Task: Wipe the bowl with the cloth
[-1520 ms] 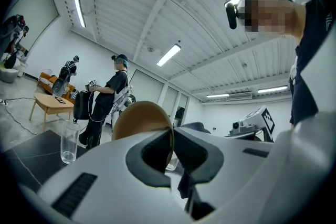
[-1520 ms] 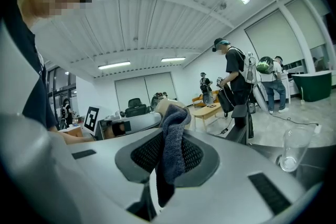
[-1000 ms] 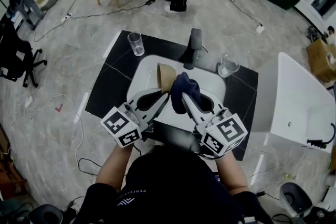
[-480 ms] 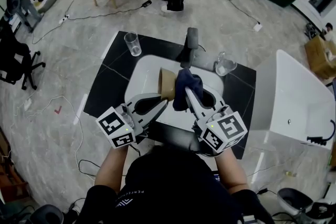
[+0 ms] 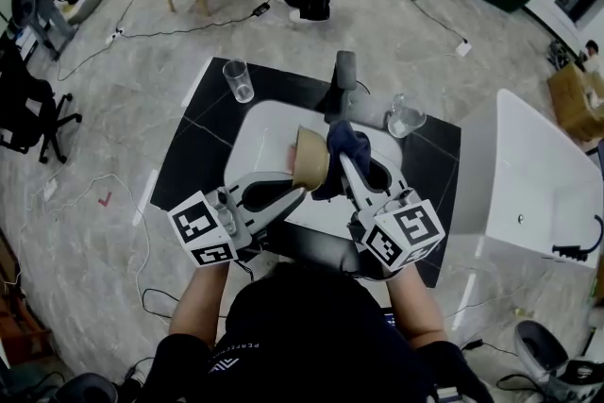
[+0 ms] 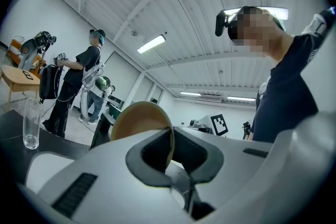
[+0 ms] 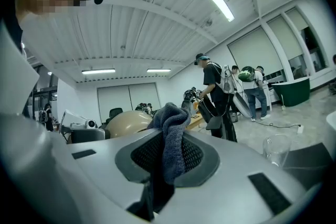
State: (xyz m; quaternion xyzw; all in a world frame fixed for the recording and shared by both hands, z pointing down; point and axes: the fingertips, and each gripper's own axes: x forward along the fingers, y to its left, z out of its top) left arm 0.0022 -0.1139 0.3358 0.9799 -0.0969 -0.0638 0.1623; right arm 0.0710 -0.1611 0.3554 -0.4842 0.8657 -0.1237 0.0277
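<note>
The bowl [image 5: 311,161] looks stiff, smooth and light, and probably slippery when wet, so a pinch on its thin rim suits it. The cloth [image 5: 345,144] is soft and bunches up, so it is best taken by a fold. The left gripper [image 5: 298,192] is almost closed, clamped on the bowl's rim, and holds the bowl tipped on its side above the white sink [image 5: 255,132] in the middle of the black counter [image 5: 189,175]. The right gripper [image 5: 342,167] is clamped on a fold of the dark blue cloth. The cloth's bunched end appears to press against the bowl's right side.
</note>
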